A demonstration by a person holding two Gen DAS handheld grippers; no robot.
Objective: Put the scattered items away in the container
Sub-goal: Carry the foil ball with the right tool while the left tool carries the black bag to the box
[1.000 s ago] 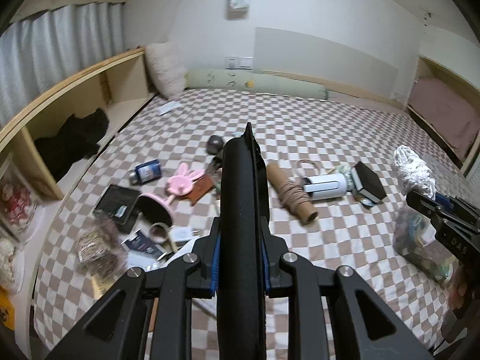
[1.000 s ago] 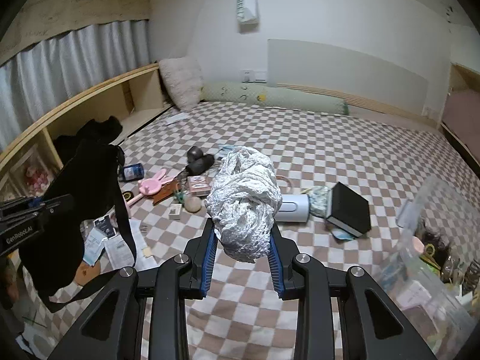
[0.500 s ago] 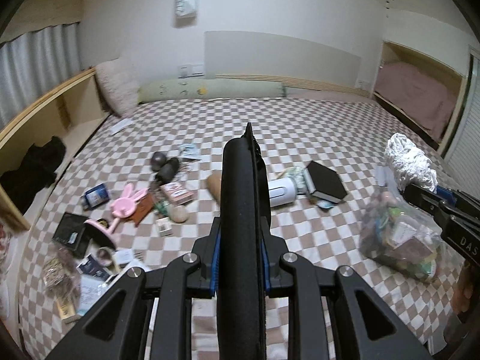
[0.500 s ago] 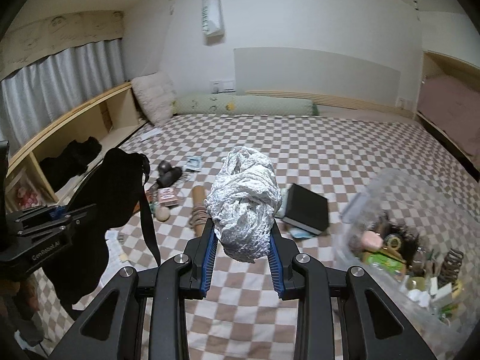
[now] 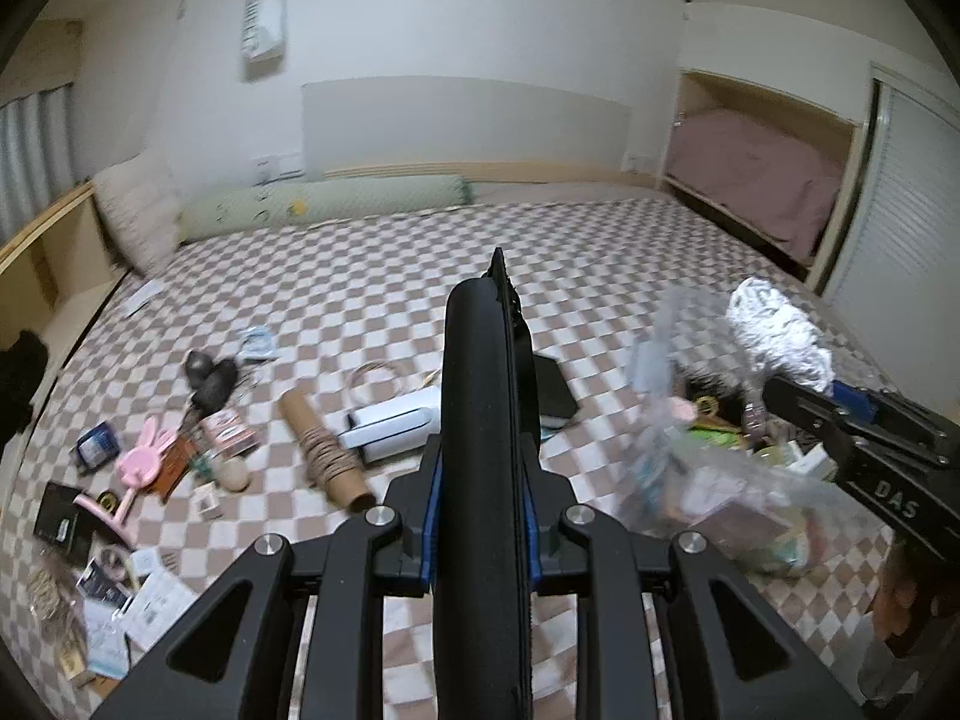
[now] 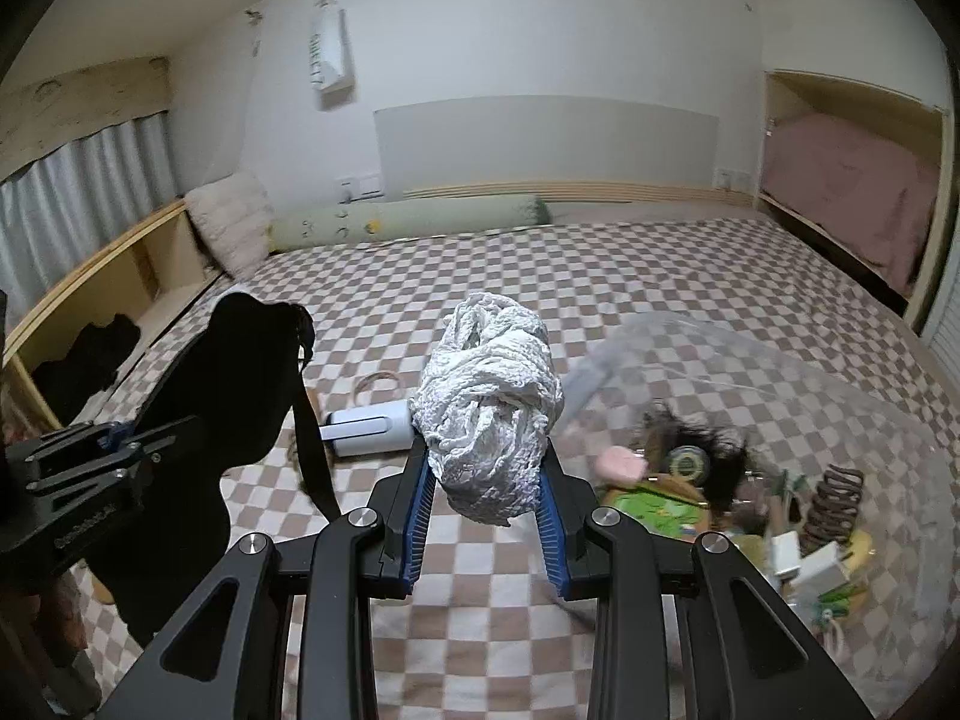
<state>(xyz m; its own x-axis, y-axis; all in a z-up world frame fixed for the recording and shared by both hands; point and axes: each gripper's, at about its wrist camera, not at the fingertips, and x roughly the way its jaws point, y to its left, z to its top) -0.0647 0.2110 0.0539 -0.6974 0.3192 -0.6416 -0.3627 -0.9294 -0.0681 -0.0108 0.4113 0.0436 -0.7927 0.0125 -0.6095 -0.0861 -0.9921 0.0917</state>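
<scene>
The left tool (image 5: 483,480) is clenched on a black pouch (image 5: 480,396), held edge-on so that from its own camera the pouch shows as one dark upright band between the blue pads. The right wrist view shows more: the black pouch hangs in a soft fold from that tool with a strap dangling below it, so the grip looks to be on one edge, letting the rest sag free.

The right tool (image 6: 486,498) is clamped around a crumpled white netted bundle (image 6: 489,414), which bulges above and in front of the pads; a squashy thing like this is likely pinched at its middle so it cannot slip out.

The container (image 6: 798,480), a clear plastic tub already partly filled with small odds and ends, sits on the checkered bed (image 6: 660,276) just ahead and to the right of the right tool, and well to the right of the left tool. Both loads are carried above the bed, apparently on the way to be dropped in, the bundle being nearer the rim.

Ahead and to the left of the left tool, much is not yet tidied: a cardboard tube wound with twine (image 5: 324,450), a white cylinder (image 5: 393,426), a black book (image 5: 555,393), a pink rabbit-shaped item (image 5: 144,456).
</scene>
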